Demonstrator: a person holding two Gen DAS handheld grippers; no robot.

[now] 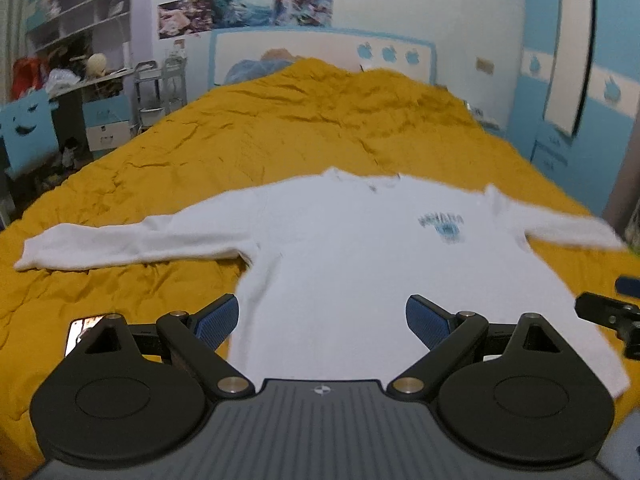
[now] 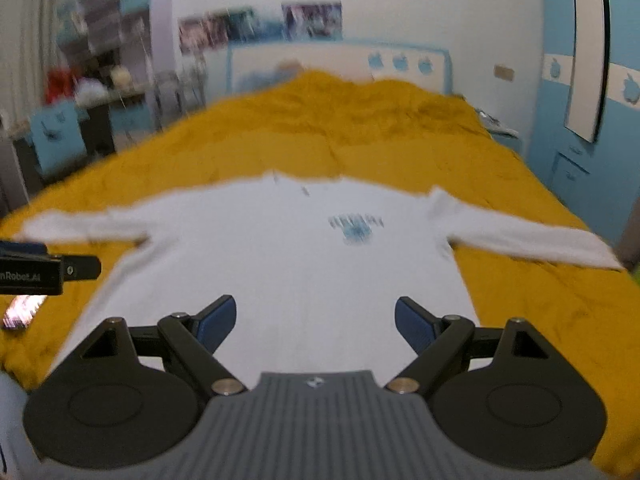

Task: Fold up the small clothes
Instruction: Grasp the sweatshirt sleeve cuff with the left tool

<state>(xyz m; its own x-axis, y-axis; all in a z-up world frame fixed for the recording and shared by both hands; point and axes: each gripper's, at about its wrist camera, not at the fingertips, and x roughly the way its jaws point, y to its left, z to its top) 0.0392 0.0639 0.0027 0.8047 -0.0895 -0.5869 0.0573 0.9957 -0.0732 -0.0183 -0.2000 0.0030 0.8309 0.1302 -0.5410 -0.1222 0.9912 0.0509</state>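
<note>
**White shirt flat on bed, both hand-held grippers spread and empty**

- White long-sleeve shirt (image 1: 340,248) lies face up on the bed (image 1: 280,132), near half of it, collar toward the far end, hem toward the cameras. Both sleeves stretched out sideways, left and right. Small blue print (image 1: 440,226) on the chest, right of centre; text unreadable, blurred
- Left hand-held gripper (image 1: 322,320): fingers spread wide, blue pads (image 1: 218,322) apart, nothing between them. It hovers over the near left part of the shirt body, left pad about over the shirt's left edge
- Right hand-held gripper (image 2: 315,320): fingers also spread wide, nothing pinched, above the near middle of the shirt. Whether either one touches the fabric I cannot tell
- Surface: mustard-yellow bedspread (image 1: 160,160), creased and wrinkled all over, bunched up at the far end against a white headboard (image 1: 320,52) with blue trim and blue apple shapes
- A phone (image 1: 82,330) with lit screen lies on the bedspread at near left, beside the left gripper
- Room: white far wall with posters (image 1: 244,12) above the headboard. Left side has open shelves (image 1: 72,4), a cluttered desk (image 1: 88,80) and a small metal cart (image 1: 160,88). Right side is a blue and white wardrobe (image 1: 580,80) with a tall mirror (image 1: 568,48)
- Right wrist view is motion-blurred; detail there is poor
</note>
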